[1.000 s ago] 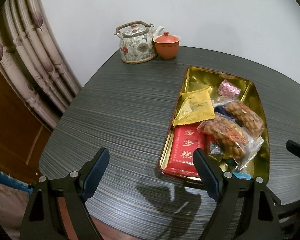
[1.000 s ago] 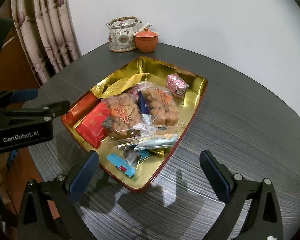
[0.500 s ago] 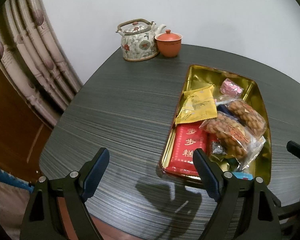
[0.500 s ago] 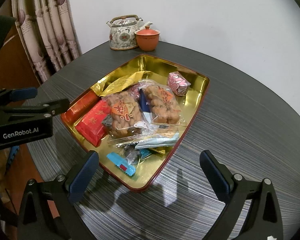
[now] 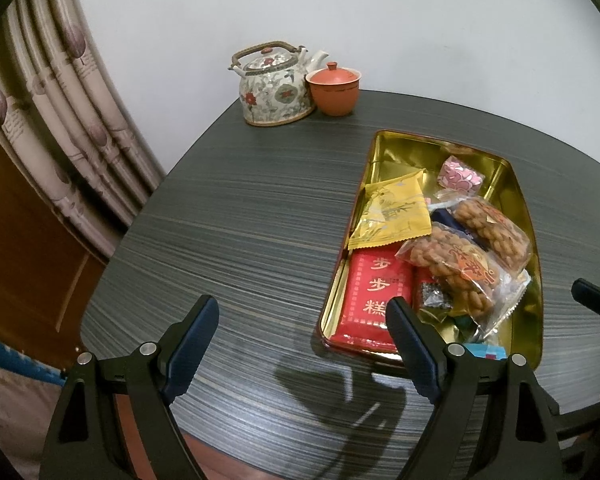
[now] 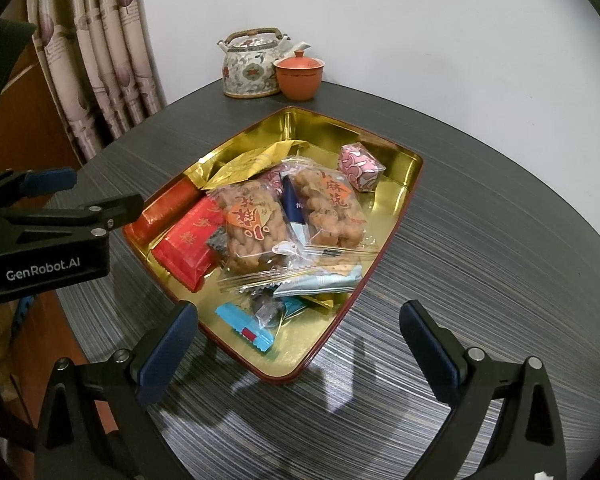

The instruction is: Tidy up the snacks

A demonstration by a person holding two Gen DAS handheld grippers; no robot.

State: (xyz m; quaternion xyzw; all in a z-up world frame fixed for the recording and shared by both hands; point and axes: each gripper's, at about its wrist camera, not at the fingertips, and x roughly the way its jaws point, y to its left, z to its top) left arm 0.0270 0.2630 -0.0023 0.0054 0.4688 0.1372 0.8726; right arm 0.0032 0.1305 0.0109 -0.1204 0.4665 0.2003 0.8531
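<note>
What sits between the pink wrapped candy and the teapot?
Right wrist view: from the pink candy to the teapot come bare tray floor, the tray's far rim, then bare tabletop.

**Occluded and cropped regions around the gold tray**

In the gold tray, the navy packet lies largely buried between two clear twist-snack bags. A dark foil candy is half covered. The left gripper's right finger masks the red packet's corner. Small wrapper print is illegible.

A gold tray with a red rim is seen on a dark grey, finely streaked table; the teapot is flower-patterned
</note>
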